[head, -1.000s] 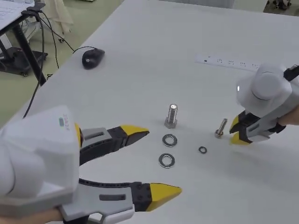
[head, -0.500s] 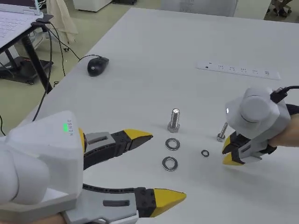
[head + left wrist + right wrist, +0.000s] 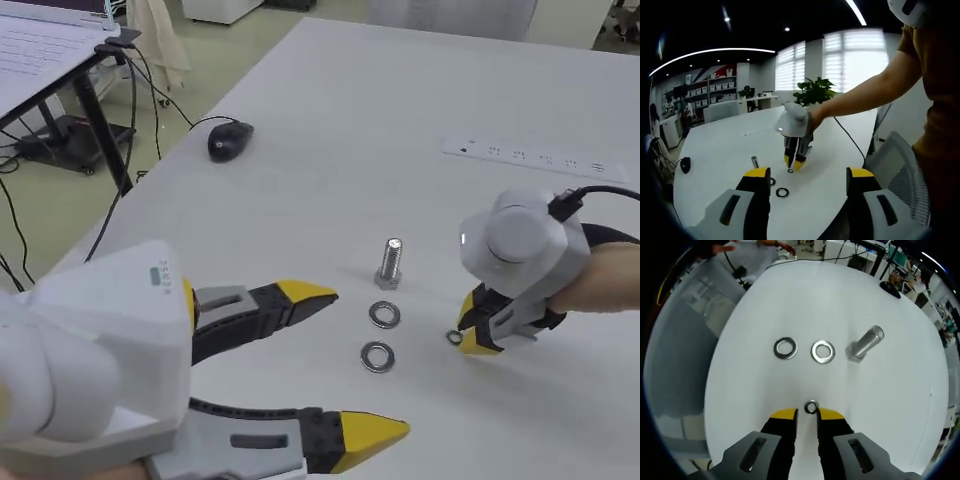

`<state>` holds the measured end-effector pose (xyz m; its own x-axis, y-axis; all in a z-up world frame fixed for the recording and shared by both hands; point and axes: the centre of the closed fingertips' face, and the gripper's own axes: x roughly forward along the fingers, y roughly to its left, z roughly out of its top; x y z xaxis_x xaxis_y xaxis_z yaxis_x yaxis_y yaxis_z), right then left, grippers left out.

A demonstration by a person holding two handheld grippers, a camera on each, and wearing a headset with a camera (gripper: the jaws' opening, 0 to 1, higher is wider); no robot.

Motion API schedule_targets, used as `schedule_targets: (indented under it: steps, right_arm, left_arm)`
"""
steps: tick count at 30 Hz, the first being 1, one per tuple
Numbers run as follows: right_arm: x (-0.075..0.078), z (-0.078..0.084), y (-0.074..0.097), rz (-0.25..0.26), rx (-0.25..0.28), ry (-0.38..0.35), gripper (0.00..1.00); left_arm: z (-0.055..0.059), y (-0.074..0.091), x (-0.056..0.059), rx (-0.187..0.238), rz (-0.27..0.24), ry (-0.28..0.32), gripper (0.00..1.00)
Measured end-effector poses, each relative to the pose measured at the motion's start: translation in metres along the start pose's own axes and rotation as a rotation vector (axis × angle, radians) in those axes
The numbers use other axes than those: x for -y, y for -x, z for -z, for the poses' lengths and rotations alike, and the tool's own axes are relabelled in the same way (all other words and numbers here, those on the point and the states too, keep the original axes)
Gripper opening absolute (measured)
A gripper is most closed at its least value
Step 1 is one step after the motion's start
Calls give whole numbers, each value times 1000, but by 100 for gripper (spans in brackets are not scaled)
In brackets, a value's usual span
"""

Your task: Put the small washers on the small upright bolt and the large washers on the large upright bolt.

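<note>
**Tool state**
- Right tool (image 3: 807, 416): the jaws are narrowly parted, with the tips down at the worktop (image 3: 765, 300) on either side of the small washer (image 3: 811, 407). Whether the tips already pinch it cannot be told.
- Left tool (image 3: 340, 362): the jaws are wide open and hold nothing.

**Part location**
- The small washer lies flat at the very ends of the right tool's tips.
- The large washers (image 3: 823, 351) lie beside the upright large bolt (image 3: 866, 342), well apart from the small washer.

**Hazards**
1. Ejection: only the tip ends bracket the thin washer, so closing may squirt it forward.
2. Override: tips pressed onto the worktop may ride over the rim.
3. Shallow hold: the washer may tilt or drop on lifting, then roll away.
4. Left tool: it is close enough to nudge the large washers.
</note>
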<state>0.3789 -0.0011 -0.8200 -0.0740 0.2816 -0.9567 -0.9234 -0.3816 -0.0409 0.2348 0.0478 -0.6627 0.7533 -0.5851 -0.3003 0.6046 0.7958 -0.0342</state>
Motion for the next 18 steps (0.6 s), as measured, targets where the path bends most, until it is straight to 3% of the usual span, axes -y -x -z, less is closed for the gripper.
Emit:
schedule_targets:
  steps: [10, 18]
  right_arm:
    - [2, 2, -5, -39, -23, -2, 18]
    - [3, 1, -5, -34, -18, 6, 17]
  left_arm:
    - [1, -2, -3, -8, -3, 4, 60]
    - [2, -5, -4, -7, 1, 8, 60]
